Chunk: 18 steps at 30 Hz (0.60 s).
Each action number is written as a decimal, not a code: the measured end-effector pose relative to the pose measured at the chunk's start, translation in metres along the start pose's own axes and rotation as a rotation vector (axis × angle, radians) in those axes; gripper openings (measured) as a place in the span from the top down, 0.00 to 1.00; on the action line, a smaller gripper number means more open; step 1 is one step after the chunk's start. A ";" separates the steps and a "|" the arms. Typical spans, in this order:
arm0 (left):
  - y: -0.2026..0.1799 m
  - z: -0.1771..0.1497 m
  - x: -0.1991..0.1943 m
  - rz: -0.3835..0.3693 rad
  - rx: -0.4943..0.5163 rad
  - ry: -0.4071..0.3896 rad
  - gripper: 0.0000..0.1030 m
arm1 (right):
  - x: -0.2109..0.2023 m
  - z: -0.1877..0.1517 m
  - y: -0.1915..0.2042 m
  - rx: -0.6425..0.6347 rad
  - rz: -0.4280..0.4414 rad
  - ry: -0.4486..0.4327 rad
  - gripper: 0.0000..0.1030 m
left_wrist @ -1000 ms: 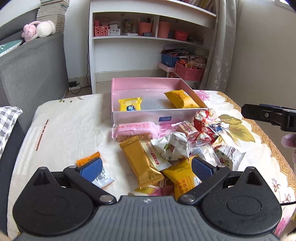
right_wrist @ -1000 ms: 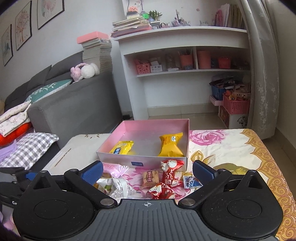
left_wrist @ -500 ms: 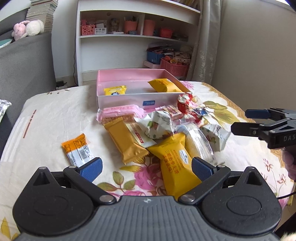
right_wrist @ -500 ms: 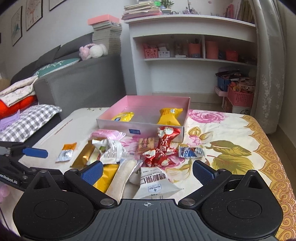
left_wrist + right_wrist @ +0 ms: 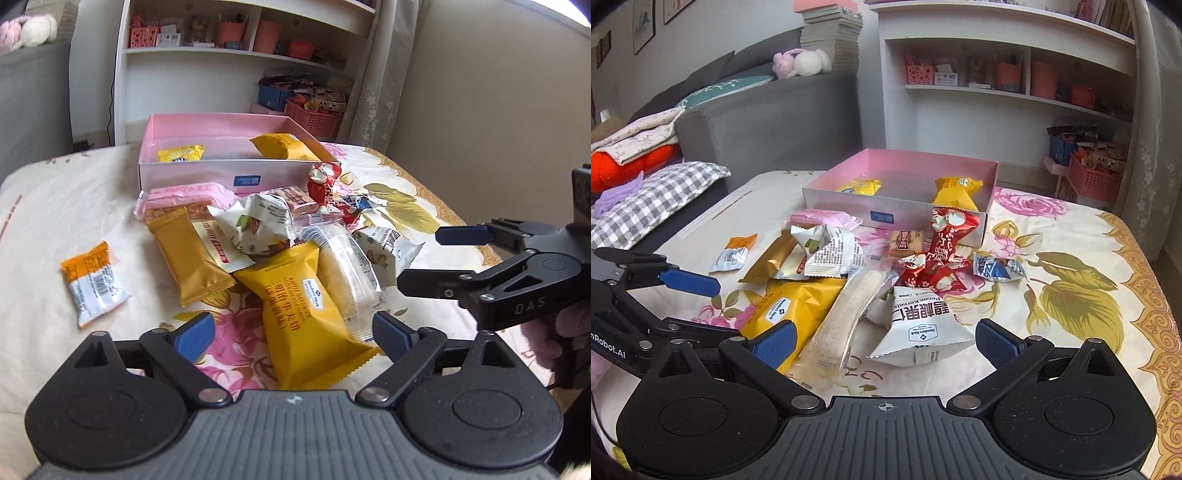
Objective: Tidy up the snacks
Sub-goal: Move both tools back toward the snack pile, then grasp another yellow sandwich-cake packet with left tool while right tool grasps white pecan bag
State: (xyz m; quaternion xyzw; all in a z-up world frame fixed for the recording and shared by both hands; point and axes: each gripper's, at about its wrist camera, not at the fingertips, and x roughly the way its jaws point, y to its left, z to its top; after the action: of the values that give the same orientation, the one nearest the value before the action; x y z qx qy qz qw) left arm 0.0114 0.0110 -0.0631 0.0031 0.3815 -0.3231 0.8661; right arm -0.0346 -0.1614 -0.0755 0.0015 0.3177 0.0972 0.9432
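Floral table [image 5: 55, 206], snack pile [image 5: 295, 258] now nearer

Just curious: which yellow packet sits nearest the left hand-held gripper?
The large yellow waffle packet, lying between the left hand-held gripper fingers; the other two lie inside the pink box.

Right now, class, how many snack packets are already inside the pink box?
2. A small yellow packet lies at the left of the pink box; a larger yellow packet lies at its right. The near wall might hide more.
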 end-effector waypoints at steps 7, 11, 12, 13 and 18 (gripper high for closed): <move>0.000 0.004 0.017 -0.035 -0.089 0.040 0.36 | 0.018 0.004 -0.018 0.088 -0.028 0.044 0.02; -0.001 0.004 0.023 -0.033 -0.107 0.052 0.42 | 0.026 0.004 -0.022 0.112 -0.041 0.065 0.03; 0.000 0.004 0.024 -0.032 -0.114 0.056 0.44 | 0.027 0.004 -0.022 0.111 -0.043 0.069 0.04; 0.000 0.004 0.025 -0.029 -0.124 0.059 0.45 | 0.029 0.005 -0.022 0.108 -0.046 0.071 0.05; 0.005 0.004 0.028 -0.019 -0.164 0.075 0.50 | 0.037 0.004 -0.020 0.087 -0.059 0.083 0.10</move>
State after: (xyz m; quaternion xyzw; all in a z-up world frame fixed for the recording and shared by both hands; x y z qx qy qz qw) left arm 0.0308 -0.0017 -0.0797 -0.0595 0.4388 -0.2986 0.8454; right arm 0.0003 -0.1736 -0.0960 0.0290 0.3604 0.0556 0.9307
